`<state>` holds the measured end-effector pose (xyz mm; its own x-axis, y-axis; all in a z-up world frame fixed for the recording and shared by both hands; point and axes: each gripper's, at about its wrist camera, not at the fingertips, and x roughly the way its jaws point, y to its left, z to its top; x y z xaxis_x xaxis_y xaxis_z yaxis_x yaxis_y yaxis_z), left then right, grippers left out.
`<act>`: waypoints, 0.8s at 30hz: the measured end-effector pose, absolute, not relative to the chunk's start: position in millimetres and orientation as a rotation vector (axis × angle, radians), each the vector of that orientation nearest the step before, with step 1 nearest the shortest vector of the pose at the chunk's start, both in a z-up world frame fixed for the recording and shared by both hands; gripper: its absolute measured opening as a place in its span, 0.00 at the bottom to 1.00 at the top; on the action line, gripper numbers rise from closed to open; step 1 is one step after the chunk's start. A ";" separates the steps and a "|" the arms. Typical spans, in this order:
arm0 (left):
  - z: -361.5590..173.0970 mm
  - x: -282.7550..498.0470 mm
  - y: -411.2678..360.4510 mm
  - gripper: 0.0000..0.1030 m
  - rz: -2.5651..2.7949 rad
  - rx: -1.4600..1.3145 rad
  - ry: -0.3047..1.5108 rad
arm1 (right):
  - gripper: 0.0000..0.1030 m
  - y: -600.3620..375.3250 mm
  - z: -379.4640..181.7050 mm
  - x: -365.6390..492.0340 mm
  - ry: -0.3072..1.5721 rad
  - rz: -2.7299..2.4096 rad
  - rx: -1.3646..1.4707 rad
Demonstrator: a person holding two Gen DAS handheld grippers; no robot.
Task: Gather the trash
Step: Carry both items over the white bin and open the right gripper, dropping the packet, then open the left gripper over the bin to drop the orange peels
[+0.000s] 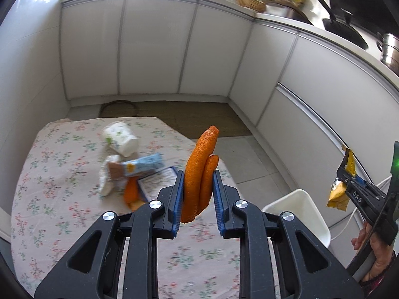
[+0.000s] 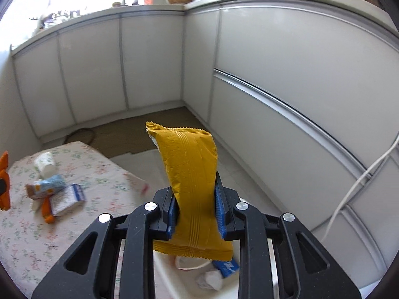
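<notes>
My left gripper (image 1: pixel 198 186) is shut on an orange peel (image 1: pixel 199 172) and holds it above the floral table (image 1: pixel 62 211). My right gripper (image 2: pixel 193 199) is shut on a yellow snack wrapper (image 2: pixel 192 174), above a white bin (image 2: pixel 174 274) that holds bits of trash; the bin also shows in the left wrist view (image 1: pixel 304 206). On the table lie a white paper cup (image 1: pixel 121 138), a blue snack wrapper (image 1: pixel 139 168), crumpled tissue (image 1: pixel 106 182), a small blue-and-white box (image 1: pixel 157 182) and another orange peel (image 1: pixel 131 194).
White kitchen cabinets (image 1: pixel 149 49) stand behind and to the right. A brown mat (image 1: pixel 187 114) lies on the tiled floor. A white cable (image 2: pixel 361 179) hangs along the right cabinets. Pots (image 1: pixel 389 47) stand on the counter.
</notes>
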<state>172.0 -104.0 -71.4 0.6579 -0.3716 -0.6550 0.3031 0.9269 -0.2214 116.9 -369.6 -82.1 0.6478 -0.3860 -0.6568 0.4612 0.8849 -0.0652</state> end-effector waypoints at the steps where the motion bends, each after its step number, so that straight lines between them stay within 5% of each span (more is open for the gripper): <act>1: -71.8 171.3 -111.7 0.21 -0.395 -0.091 0.762 | 0.38 -375.0 -84.0 115.0 0.727 -0.495 0.114; 4: -73.2 168.4 -135.8 0.21 -0.435 -0.070 0.758 | 0.60 -389.2 -87.6 108.1 0.742 -0.531 0.120; 8: -74.9 160.3 -170.4 0.21 -0.496 -0.020 0.741 | 0.73 -411.2 -87.9 96.8 0.735 -0.593 0.138; 24: -104.7 156.9 -279.1 0.23 -0.690 -0.057 0.869 | 0.80 -471.9 -84.5 63.9 0.700 -0.720 0.253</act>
